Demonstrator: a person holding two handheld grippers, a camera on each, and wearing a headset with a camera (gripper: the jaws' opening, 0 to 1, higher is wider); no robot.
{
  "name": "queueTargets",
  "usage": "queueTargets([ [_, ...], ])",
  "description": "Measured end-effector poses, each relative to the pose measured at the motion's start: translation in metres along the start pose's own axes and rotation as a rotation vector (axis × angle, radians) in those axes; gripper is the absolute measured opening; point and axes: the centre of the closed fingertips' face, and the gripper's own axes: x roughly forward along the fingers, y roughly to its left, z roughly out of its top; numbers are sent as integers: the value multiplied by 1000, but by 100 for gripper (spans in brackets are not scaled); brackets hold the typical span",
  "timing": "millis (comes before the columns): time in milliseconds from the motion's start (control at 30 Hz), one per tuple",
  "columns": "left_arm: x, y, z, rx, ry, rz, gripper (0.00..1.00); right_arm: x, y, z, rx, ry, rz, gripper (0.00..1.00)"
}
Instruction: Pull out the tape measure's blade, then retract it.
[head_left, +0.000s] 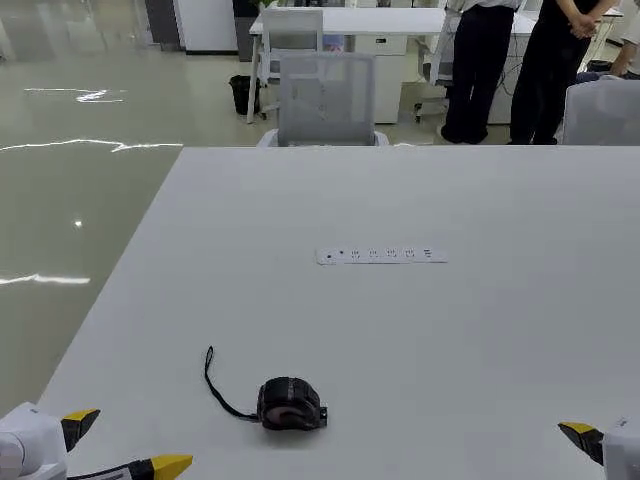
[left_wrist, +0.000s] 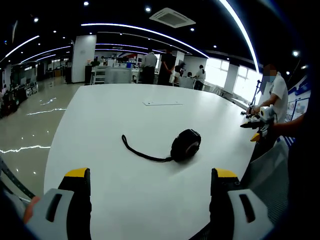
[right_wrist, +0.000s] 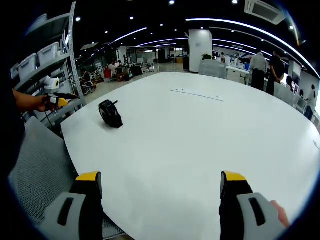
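Observation:
A black tape measure (head_left: 291, 404) lies on the white table (head_left: 420, 330) near its front edge, its black wrist strap (head_left: 216, 386) trailing to the left. The blade is not drawn out. My left gripper (head_left: 125, 442) stands open at the table's front left corner, well short of the tape measure (left_wrist: 186, 145), with nothing between its yellow-tipped fingers. My right gripper (head_left: 580, 438) is at the front right, open and empty in its own view, far from the tape measure (right_wrist: 110, 113). The left gripper (right_wrist: 55, 101) shows at the left of the right gripper view; the right gripper (left_wrist: 260, 120) shows at the right of the left gripper view.
A white power strip (head_left: 381, 256) lies flat mid-table. A grey mesh chair (head_left: 326, 100) stands at the table's far edge. Two people (head_left: 520, 60) stand beyond it at the back right. Glossy floor lies to the left of the table.

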Motion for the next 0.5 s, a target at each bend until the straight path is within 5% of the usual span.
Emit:
queueTargets([
  [500, -3, 3, 1, -1, 1, 2, 99, -1, 2, -1, 5, 10, 9, 100],
])
